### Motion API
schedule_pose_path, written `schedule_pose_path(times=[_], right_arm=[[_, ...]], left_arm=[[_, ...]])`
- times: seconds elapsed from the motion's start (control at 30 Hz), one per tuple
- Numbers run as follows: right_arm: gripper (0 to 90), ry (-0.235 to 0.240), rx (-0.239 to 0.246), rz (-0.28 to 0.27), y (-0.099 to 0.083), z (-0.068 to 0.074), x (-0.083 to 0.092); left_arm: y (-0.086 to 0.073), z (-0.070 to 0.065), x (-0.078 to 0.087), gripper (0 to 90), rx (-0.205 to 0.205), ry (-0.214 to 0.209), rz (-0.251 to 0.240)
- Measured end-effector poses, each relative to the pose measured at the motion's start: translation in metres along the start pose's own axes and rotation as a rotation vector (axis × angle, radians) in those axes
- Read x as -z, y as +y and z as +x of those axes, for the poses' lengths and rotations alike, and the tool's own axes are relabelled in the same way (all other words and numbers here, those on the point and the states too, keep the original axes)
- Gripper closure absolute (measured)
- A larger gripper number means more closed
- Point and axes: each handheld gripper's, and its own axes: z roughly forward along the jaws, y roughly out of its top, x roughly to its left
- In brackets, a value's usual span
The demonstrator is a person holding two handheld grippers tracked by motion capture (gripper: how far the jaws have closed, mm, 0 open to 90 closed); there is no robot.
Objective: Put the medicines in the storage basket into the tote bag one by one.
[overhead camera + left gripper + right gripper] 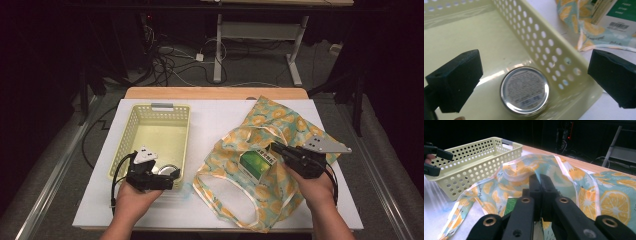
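A white sheet (215,125) covers the wooden table (215,93); cables (170,62) litter the dark floor at twelve o'clock. The left gripper (167,175), released, hovers over the tin (524,90) in the yellow basket (131,131) at nine o'clock. The right gripper (274,148) is clenched on the lemon-print bag (295,125) at three o'clock, around a green box (257,162).

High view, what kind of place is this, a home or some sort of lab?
Probably a lab or recording workspace, not a home: a white work table in a dark room, loose cables on the floor behind it, and a metal-legged desk frame beyond.
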Motion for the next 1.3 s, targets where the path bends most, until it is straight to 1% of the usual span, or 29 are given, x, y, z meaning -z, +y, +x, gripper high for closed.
schedule_pose_path(times=[0.03,0.17,0.23,0.3,0.33,0.4,0.5,0.6,0.7,0.8,0.83,0.9,0.93,0.97,1.03,1.07,1.13,1.2,1.23,1.3], right_arm=[[90.0,0.0,0.0,0.0,0.0,0.0,0.0],[90.0,0.0,0.001,0.001,0.0,0.0,0.0],[90.0,0.0,0.001,0.002,0.0,0.0,0.0],[90.0,0.0,0.0,0.003,0.0,0.0,0.0],[90.0,0.0,-0.001,0.003,-0.001,-0.001,0.0],[90.0,-0.003,-0.001,0.002,-0.001,-0.001,0.0],[90.0,-0.005,-0.003,-0.005,0.001,-0.001,0.002],[90.0,-0.004,-0.003,-0.008,0.002,-0.002,0.004],[90.0,-0.004,-0.007,-0.011,0.001,-0.003,0.004],[90.0,-0.003,-0.005,-0.012,0.001,-0.004,0.004],[90.0,-0.003,-0.008,-0.011,0.001,-0.004,0.004],[90.0,-0.002,-0.007,-0.012,0.001,-0.004,0.005],[90.0,-0.002,-0.007,-0.012,0.001,-0.004,0.005],[90.0,-0.002,-0.005,-0.012,0.001,-0.004,0.005],[90.0,-0.002,-0.008,-0.011,0.001,-0.004,0.005],[90.0,-0.002,-0.01,-0.011,0.0,-0.004,0.004],[90.0,0.001,-0.009,-0.006,0.0,-0.003,0.003],[90.0,0.002,-0.008,-0.005,0.0,-0.002,0.002],[90.0,0.002,-0.006,-0.004,0.0,-0.002,0.002],[90.0,0.003,-0.007,-0.003,-0.001,-0.002,0.002]], left_arm=[[-0.001,0.002,0.001,0.0,0.01,0.002,-0.001],[-0.001,0.006,0.001,0.0,0.019,0.008,0.006],[0.0,0.006,0.0,0.0,0.025,0.003,0.016],[0.004,0.006,-0.001,0.0,0.029,-0.012,0.037],[0.007,0.006,-0.002,0.0,0.023,-0.012,0.053],[0.012,0.007,-0.001,0.0,0.012,0.001,0.088],[0.023,0.012,-0.001,0.7,0.021,-0.005,0.133],[0.033,0.016,-0.007,1.4,0.006,0.014,0.207],[0.041,0.021,-0.013,3.2,0.016,-0.017,0.28],[0.046,0.026,-0.02,7.1,0.023,-0.04,0.346],[0.048,0.027,-0.022,10.7,0.018,-0.055,0.36],[0.05,0.026,-0.024,22.4,-0.008,-0.096,0.383],[0.05,0.025,-0.025,33.3,-0.024,-0.121,0.391],[0.05,0.023,-0.026,43.2,-0.04,-0.126,0.403],[0.05,0.021,-0.029,57.4,-0.075,-0.121,0.434],[0.05,0.021,-0.031,65.7,-0.087,-0.116,0.459],[0.049,0.022,-0.036,78.3,-0.103,-0.095,0.51],[0.051,0.024,-0.04,85.4,-0.126,-0.071,0.555],[0.051,0.025,-0.042,86.9,-0.134,-0.059,0.574],[0.053,0.026,-0.046,87.7,-0.148,-0.055,0.607]])
